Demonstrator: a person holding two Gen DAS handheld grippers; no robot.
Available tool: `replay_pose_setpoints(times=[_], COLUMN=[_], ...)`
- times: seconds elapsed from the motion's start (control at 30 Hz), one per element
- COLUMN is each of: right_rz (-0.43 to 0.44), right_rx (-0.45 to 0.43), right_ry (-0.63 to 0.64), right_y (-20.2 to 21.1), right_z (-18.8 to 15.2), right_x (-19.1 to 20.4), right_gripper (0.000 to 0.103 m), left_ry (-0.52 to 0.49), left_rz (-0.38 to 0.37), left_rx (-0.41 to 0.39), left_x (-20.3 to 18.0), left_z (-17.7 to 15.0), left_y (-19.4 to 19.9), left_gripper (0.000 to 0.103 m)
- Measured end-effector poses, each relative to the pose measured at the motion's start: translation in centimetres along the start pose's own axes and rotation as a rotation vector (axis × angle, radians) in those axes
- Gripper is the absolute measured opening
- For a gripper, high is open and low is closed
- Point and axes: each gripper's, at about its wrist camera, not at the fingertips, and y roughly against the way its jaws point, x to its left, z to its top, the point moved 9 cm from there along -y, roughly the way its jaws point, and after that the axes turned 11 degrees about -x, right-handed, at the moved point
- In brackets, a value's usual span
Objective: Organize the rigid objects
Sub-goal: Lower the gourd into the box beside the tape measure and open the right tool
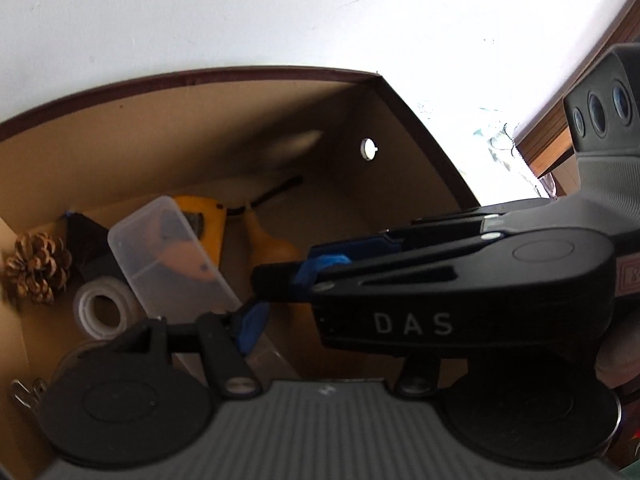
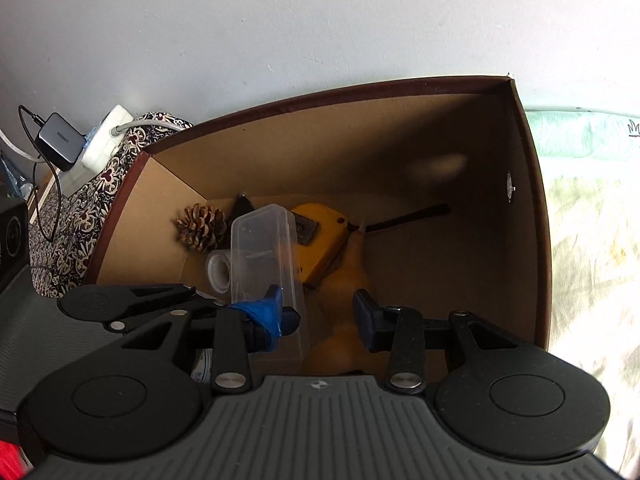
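Where a white wall [image 2: 320, 20] fills the background, a tall cardboard box [image 2: 536, 240] with a dark maroon rim stands against it, open at the top. A pale green printed sheet [image 2: 592, 220] lies to the box's right and a dark floral cloth [image 2: 80, 216] to its left.

Inside, toward the box's left wall, a clear plastic case [image 2: 264, 256] leans upright. Behind it lies a yellow tape measure [image 2: 320, 236], and a tan gourd [image 2: 352, 276] stretches from the middle toward the near wall. A pine cone [image 2: 202, 224] sits in the far left corner, and a white tape roll [image 2: 219, 276] lies just beside the case.

The right gripper [image 2: 326, 316] hangs over the box, its jaws apart around bare air above the gourd, one blue-wrapped finger in front of the case. The left gripper [image 1: 320, 344] also points into the box; one of its fingers is hidden, so I cannot tell how its jaws stand.

Only the right view shows the cloth with a white power strip [image 2: 104, 140] and grey charger [image 2: 60, 140]. Only the left view shows wooden slats [image 1: 544, 132] at the right edge, with the right gripper crossing the frame.
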Motion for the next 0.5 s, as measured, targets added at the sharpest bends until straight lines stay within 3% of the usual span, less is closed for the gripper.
replay_pose_setpoints(times=[0.5], right_rz=[0.004], right_rx=[-0.039], right_ry=[-0.033], right_y=[0.17], right_z=[0.26], right_x=[-0.10], right_gripper=[0.023], left_ry=[-0.030], left_rz=[0.063], left_rx=[-0.011], left_x=[0.37], left_z=[0.10], left_y=[0.21], left_gripper=[0.058])
